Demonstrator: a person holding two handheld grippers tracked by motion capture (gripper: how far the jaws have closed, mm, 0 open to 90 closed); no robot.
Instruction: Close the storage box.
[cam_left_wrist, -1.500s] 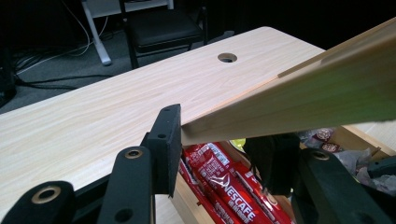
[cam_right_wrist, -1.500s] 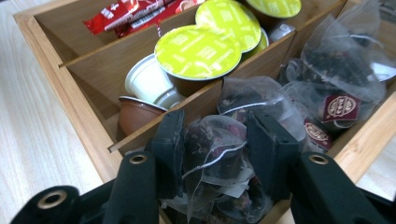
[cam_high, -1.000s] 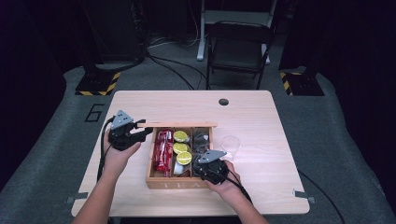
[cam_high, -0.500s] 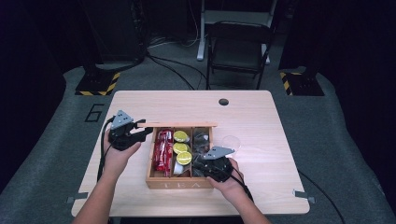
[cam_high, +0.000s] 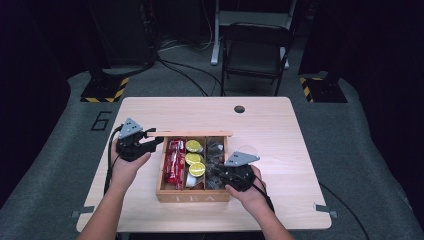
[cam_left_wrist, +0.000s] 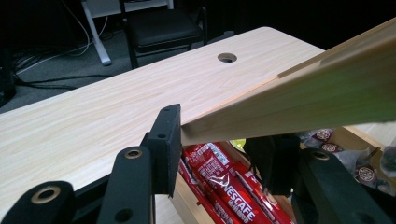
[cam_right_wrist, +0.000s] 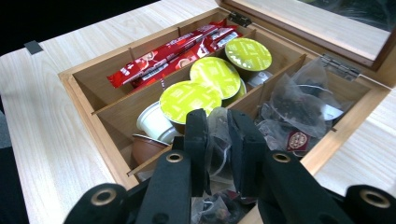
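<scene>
Step in hand, judged from the frames: lifting one clear tea-bag sachet (cam_right_wrist: 217, 135) out of the open light-wood tea box (cam_high: 192, 195) on the pale wooden table (cam_high: 280, 130) while the hinged lid (cam_high: 190, 133) is held up.

Left tongs (cam_left_wrist: 219, 154): closed almost fully onto the lid's edge, one pad on each face, lid propped open over the back of the box. Right tongs (cam_right_wrist: 218, 140): closed nearly tight, pinching the thin sachet film between the pads, at the near end of the right-hand compartment.

To do it well (judgement): draw the sachet straight up, slowly, so the string and tag come free of the neighbouring bags rather than dragging them out. Keep the pinch on the film, not on the loose tag. Left tongs should not slacken; if the lid drops it lands on the right hand.

Box contents, three long compartments:
- left: red Nescafé stick packets (cam_right_wrist: 173, 51), lying lengthwise.
- middle: capsules with lime-green foil lids (cam_right_wrist: 217, 74), plus a white pod (cam_right_wrist: 152, 123) and a brown pod (cam_right_wrist: 144, 147) at the near end.
- right: heap of clear tea sachets (cam_right_wrist: 299, 107) with dark leaf, small maroon tags showing.
</scene>
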